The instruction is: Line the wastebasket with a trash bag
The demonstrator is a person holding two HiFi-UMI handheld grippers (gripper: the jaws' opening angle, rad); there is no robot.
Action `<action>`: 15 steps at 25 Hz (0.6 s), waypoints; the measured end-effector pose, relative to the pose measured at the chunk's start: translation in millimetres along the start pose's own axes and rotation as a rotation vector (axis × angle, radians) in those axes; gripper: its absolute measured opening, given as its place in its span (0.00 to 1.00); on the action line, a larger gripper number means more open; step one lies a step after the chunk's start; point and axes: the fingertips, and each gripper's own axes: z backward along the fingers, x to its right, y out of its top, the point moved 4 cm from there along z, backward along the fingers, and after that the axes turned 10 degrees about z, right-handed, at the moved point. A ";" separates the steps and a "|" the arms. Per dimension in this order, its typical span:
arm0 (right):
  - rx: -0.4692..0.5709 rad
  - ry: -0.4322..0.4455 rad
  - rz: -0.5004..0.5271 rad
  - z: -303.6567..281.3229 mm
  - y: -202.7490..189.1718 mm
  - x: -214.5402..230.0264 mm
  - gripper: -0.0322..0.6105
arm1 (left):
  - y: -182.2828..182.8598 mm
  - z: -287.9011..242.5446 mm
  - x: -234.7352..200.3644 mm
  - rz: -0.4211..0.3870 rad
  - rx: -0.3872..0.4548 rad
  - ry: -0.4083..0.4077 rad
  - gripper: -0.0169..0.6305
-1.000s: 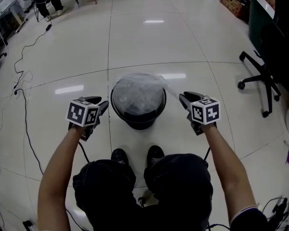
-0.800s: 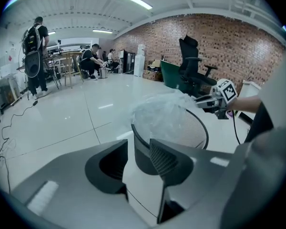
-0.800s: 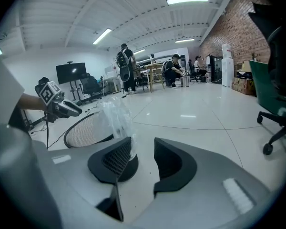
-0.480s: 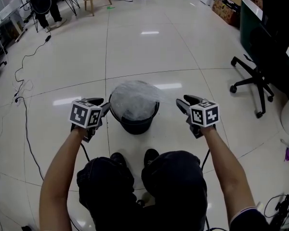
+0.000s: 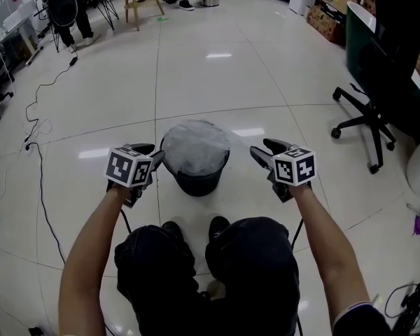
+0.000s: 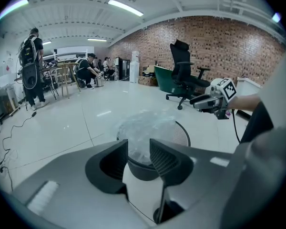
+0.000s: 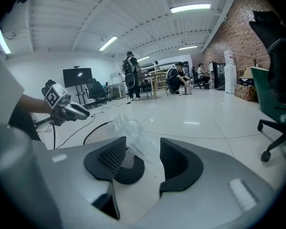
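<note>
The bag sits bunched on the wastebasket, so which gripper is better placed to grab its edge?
Probably right: the right gripper, its jaws just opened, has loose trash bag film between them. The left gripper, jaws open, only faces the bag farther ahead.

Left claw (image 5: pixel 152 159) held forward, jaws apart, right claw (image 5: pixel 260 152) alongside, jaws just spreading, bag film (image 7: pixel 133 135) between them.

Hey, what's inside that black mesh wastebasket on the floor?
A crumpled clear plastic trash bag fills the mouth of the black mesh wastebasket. The bag hides the bottom, so anything beneath it cannot be seen.
</note>
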 end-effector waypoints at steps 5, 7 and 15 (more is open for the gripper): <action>0.011 0.018 0.035 -2.0 11.1 -10.4 0.38 | 5.2 -2.0 3.5 -0.017 0.012 0.008 0.24; 0.007 0.040 0.056 -7.9 14.7 -19.0 0.38 | 7.9 -8.0 4.0 -0.025 0.012 0.003 0.24; -0.016 0.128 0.104 -44.9 18.6 -46.2 0.33 | 23.2 -48.3 7.0 -0.084 0.009 -0.020 0.24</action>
